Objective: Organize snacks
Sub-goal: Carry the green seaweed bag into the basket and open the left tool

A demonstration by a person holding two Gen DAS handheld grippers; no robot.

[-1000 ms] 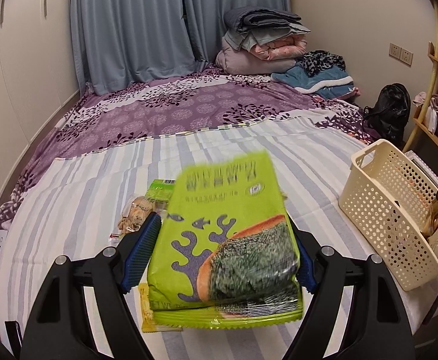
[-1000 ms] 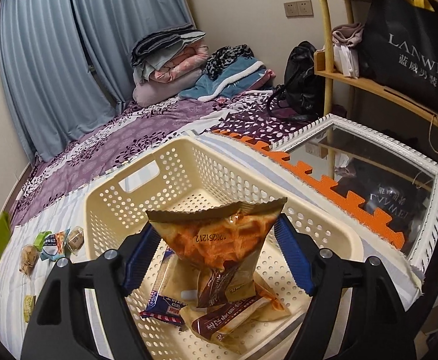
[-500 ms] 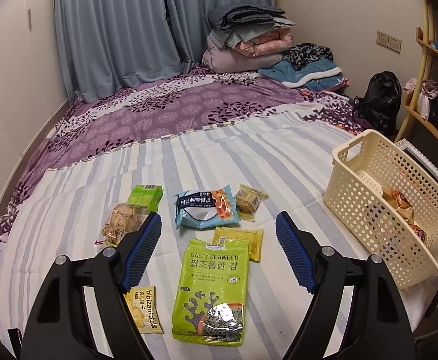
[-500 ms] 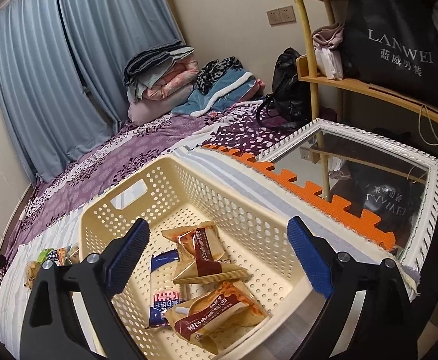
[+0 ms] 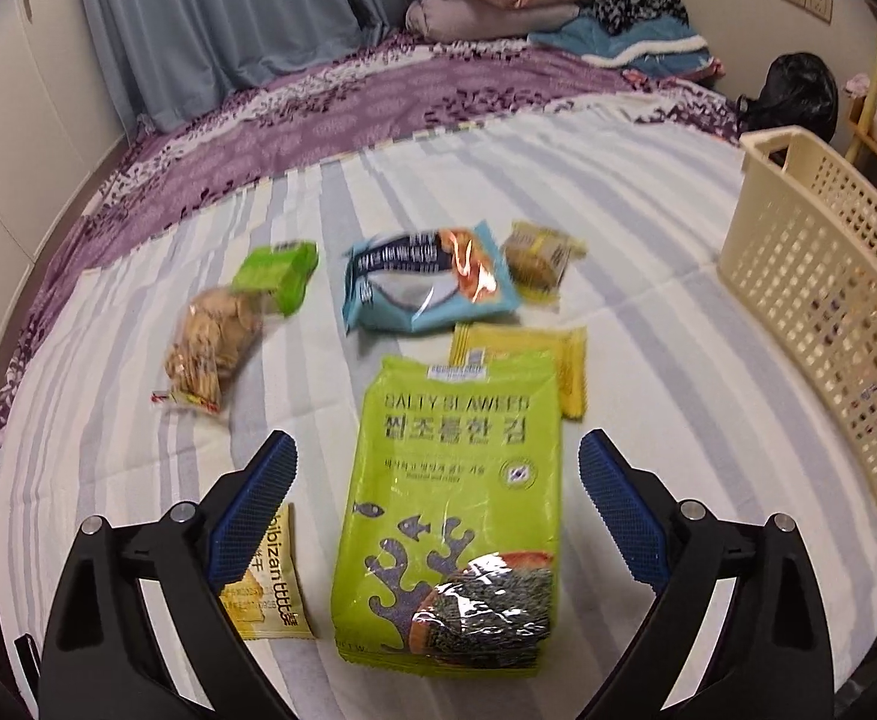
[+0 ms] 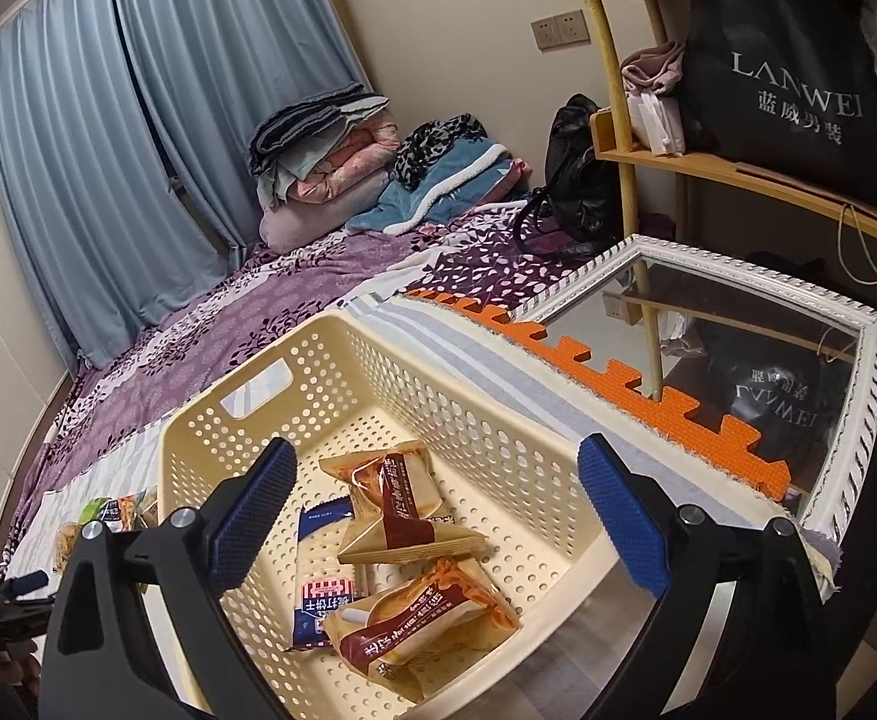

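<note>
Seaweed pack: flat, glossy lime-green bag printed with "SALTY SEAWEED", small fish, purple coral and a picture of dark seaweed; it lies on the striped bedsheet between the two blue pads, touching neither.
Left tongs: tilted steeply down over the bed, jaws opening and standing wide apart, nothing pressed in them.
Left pads: blue, ribbed rubber on black plastic arms with silver bolts.
Yellow cracker packet: small, near left, partly under the left pad.
Yellow wafer packet: flat with crimped ends, its near edge tucked under the far right corner of the seaweed pack.
Blue snack bag: shiny foil, puffed, farther out at the centre.
Small cake: clear wrapper, just right of the blue bag.
Green packet and clear bag of biscuits: far left, touching, blurred.
Basket: cream plastic with perforated walls and a cut-out handle, on the right side of the bed.
Basket contents: two brown-and-gold wrapped pastries, one leaning on the other, beside a dark blue biscuit packet.
Right tongs: aimed down into the basket from above its near rim, jaws opening, wide apart and empty.
Mirror: white carved frame, lying flat right of the basket on an orange foam mat.
</note>
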